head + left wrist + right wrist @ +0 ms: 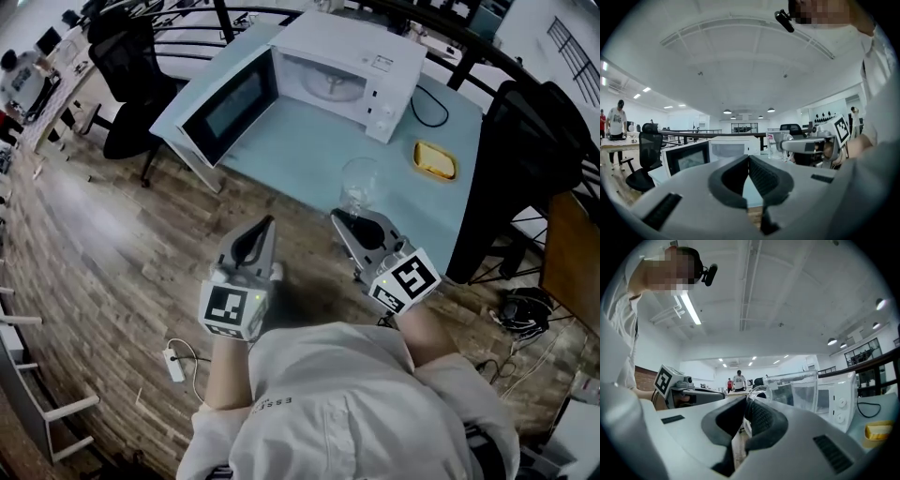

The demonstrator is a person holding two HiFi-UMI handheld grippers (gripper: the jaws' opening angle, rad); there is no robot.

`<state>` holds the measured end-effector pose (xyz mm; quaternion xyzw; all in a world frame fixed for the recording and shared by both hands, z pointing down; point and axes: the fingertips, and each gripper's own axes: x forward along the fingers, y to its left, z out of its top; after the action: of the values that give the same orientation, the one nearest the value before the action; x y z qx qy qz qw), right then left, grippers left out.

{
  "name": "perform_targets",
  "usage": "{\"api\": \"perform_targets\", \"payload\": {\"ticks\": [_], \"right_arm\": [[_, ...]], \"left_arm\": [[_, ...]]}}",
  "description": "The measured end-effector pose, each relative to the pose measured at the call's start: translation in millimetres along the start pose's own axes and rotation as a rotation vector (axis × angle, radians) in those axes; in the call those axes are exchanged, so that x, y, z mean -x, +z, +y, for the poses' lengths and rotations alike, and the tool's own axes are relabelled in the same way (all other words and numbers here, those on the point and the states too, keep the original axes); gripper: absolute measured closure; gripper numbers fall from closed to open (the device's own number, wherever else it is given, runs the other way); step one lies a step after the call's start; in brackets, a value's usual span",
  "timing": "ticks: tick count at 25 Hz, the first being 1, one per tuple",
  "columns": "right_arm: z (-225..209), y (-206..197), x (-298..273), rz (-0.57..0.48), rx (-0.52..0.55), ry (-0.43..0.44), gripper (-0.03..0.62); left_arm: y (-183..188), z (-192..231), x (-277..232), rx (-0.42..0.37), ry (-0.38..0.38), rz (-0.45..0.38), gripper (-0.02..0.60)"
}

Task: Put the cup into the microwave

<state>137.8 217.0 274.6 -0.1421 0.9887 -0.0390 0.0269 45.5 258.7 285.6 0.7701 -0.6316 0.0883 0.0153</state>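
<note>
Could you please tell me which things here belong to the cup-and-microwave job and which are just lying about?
Job in hand:
- cup, at the edge of the table
- microwave, standing open
- right claw, shut on the cup

Lying about:
- yellow dish
- black cable
- office chair
- power strip

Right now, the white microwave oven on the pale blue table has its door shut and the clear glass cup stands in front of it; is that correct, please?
Not quite: the door of the white microwave oven is open, swung to the left, as the head view shows. The oven does sit on the pale blue table, with the clear glass cup in front.
</note>
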Motion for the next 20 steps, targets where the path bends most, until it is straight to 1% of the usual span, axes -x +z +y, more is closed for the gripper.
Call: {"api": "perform_targets", "payload": {"ticks": [7, 11, 14, 16, 20], "right_arm": [[-50.4, 7.1, -104.6, 0.001, -0.034, -0.188, 0.574], [-76.1, 8.0, -151.6, -0.003, -0.047, -0.287, 0.574], [-90.7, 6.4, -179.0, -0.005, -0.059, -0.348, 0.574], [-101.1, 4.9, -191.5, -0.006, -0.078, -0.386, 0.574], [-120.0, -4.7, -209.5, 0.013, -0.084, -0.410, 0.574]], "left_arm": [[6.7, 107.0, -67.5, 0.007, -0.157, 0.007, 0.578], [6.4, 157.7, -99.6, 0.005, -0.236, 0.009, 0.578], [4.9, 185.0, -120.5, -0.007, -0.293, 0.012, 0.578], [4.0, 196.5, -134.4, 0.004, -0.320, 0.011, 0.578], [-2.0, 204.8, -157.6, 0.029, -0.371, 0.014, 0.578]]}}
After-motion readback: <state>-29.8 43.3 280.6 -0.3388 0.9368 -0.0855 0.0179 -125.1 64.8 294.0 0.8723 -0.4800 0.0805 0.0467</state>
